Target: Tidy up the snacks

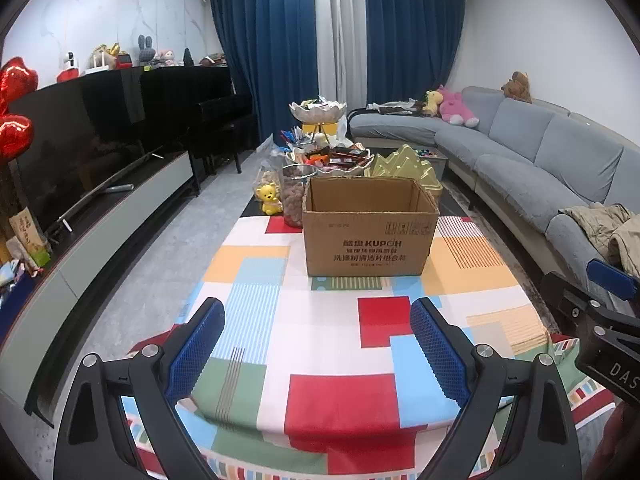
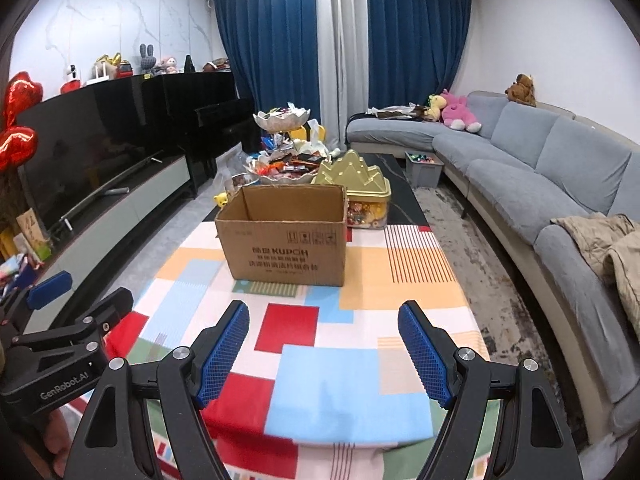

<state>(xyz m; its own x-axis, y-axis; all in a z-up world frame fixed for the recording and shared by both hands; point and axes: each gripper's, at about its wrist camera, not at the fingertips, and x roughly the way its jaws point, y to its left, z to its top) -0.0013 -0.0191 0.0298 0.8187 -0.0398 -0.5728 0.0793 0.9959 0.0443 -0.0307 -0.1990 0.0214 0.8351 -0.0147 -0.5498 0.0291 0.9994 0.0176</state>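
Well beyond empty jaws, cardboard box (image 1: 370,224).

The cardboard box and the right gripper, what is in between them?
Only bare tablecloth lies between the cardboard box and the right gripper, in the right wrist view.

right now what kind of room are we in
Most likely a home living room. A long grey sectional sofa with plush toys runs along one side, a large flat TV on a low cabinet faces it, and a coffee table between them holds a cardboard box and piled snacks.
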